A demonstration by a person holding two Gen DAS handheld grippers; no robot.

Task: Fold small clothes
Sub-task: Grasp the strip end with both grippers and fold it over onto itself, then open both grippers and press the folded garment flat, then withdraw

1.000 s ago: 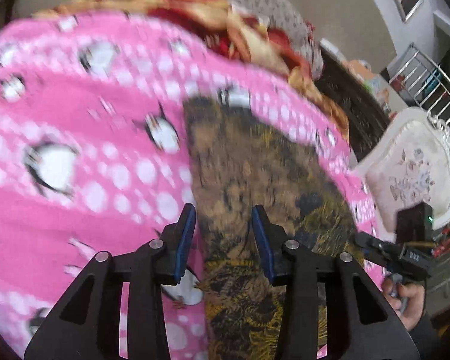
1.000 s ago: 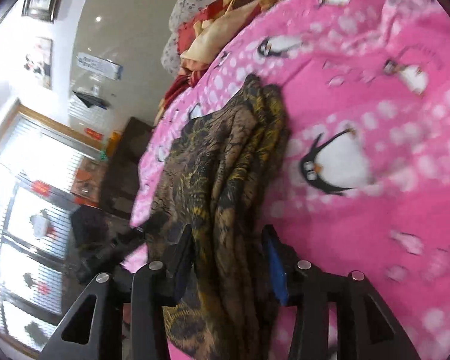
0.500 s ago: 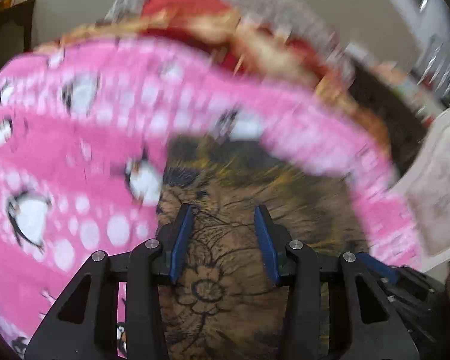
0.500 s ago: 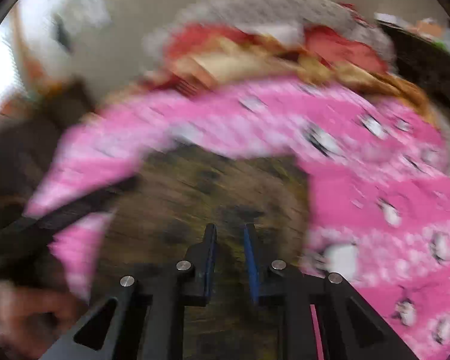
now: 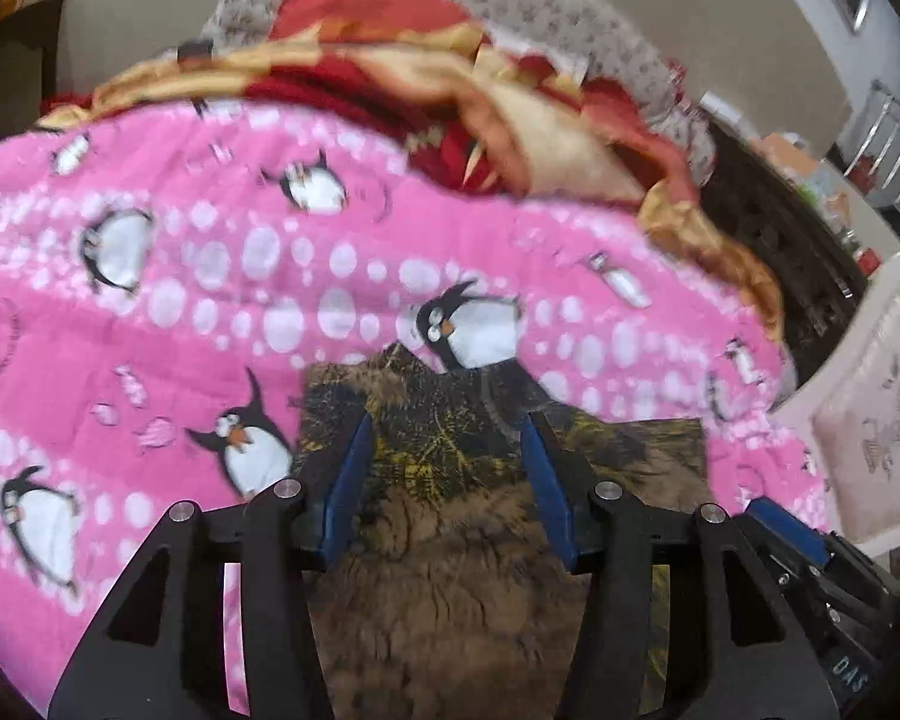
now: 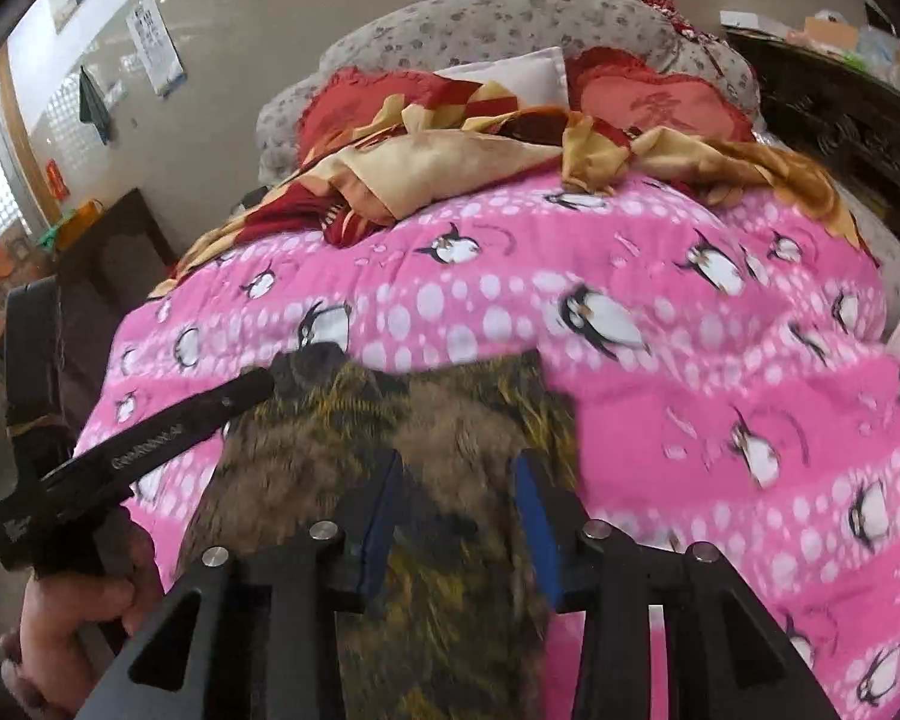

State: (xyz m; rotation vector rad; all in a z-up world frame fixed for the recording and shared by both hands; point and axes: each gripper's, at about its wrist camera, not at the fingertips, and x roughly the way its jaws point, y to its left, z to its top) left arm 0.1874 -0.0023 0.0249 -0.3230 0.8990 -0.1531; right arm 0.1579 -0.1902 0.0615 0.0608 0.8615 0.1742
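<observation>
Our left gripper (image 5: 447, 468) and right gripper (image 6: 459, 510) have both just been opening, jaws half apart over the brown patterned garment (image 5: 450, 540), nothing pinched. It lies on the pink penguin blanket (image 6: 720, 420), looks soft and light; we'd pinch its corners, with open blanket beyond to the right

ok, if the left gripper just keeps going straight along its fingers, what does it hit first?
Most likely the brown and yellow patterned garment. The left gripper points down at it with its jaws apart and nothing between them. The pink penguin blanket lies under and beyond. Depth is hard to judge.
</observation>
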